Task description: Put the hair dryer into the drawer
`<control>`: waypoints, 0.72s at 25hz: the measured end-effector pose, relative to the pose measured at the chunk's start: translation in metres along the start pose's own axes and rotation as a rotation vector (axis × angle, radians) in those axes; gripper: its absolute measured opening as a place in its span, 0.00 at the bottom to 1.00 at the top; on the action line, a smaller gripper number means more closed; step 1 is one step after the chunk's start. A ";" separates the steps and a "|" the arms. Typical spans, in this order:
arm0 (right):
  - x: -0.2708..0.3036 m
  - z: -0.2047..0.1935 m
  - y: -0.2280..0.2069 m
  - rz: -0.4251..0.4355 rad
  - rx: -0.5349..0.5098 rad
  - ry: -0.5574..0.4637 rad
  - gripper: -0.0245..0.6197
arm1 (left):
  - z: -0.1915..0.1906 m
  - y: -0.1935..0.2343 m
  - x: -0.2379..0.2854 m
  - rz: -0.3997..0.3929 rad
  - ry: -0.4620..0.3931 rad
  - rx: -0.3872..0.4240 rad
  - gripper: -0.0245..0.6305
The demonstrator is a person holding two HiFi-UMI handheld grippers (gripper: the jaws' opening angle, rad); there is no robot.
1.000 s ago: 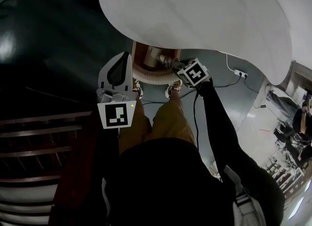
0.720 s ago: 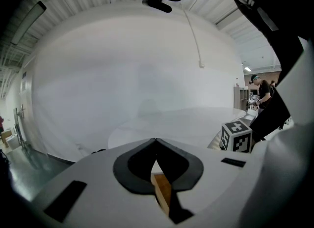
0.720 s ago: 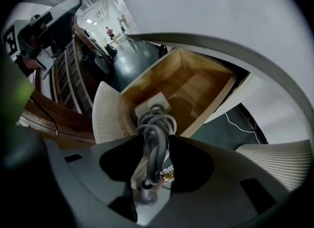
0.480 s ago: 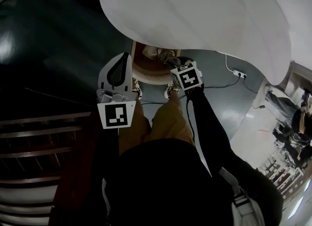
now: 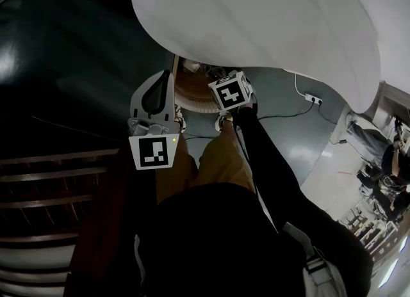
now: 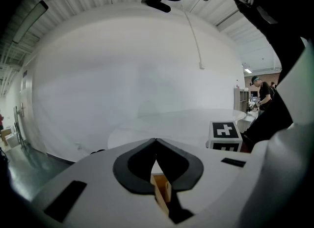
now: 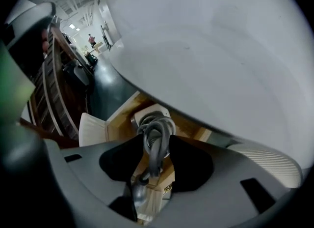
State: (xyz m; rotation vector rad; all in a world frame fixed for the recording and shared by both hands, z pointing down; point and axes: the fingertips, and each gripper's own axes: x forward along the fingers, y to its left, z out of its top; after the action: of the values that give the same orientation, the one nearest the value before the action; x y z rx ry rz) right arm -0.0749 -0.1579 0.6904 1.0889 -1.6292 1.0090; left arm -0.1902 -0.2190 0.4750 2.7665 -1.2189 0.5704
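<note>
Presently the silvery-grey hair dryer [image 7: 139,192] sits deep between the jaws of my right gripper [image 7: 156,142], and its grey looped cord [image 7: 154,124] bunches up between the black pads. Those jaws have just been closing and now stand part-way in, clamped on the cord bundle. Gripper and dryer point steeply down into the open light-wood drawer [image 7: 117,126], which juts out from under the edge of the round white table [image 5: 256,20]. Whether the dryer rests on the drawer's floor I cannot tell. A pale rounded shape [image 7: 149,114] lies beyond the cord loops, half covered by them, and I cannot say what it is. In the head view my right gripper itself hides most of the drawer's inside. My left gripper [image 6: 156,141] is just beside the drawer's left wall, clenched tip to tip on nothing, with a sliver of wood showing through the gap behind the tips.
</note>
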 end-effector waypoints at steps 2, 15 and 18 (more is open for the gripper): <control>0.003 -0.012 0.000 0.011 0.004 0.039 0.33 | -0.002 0.002 0.000 0.005 -0.002 -0.012 0.06; 0.033 -0.054 -0.007 -0.076 -0.295 0.351 0.34 | -0.003 0.000 0.003 -0.008 -0.001 0.002 0.06; 0.052 -0.067 -0.012 -0.072 -0.396 0.387 0.35 | -0.004 0.000 0.003 -0.008 0.000 0.008 0.06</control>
State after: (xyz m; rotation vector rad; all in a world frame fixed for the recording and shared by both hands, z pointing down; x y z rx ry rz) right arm -0.0586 -0.1098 0.7590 0.6352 -1.3838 0.7501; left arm -0.1890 -0.2204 0.4795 2.7769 -1.2071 0.5757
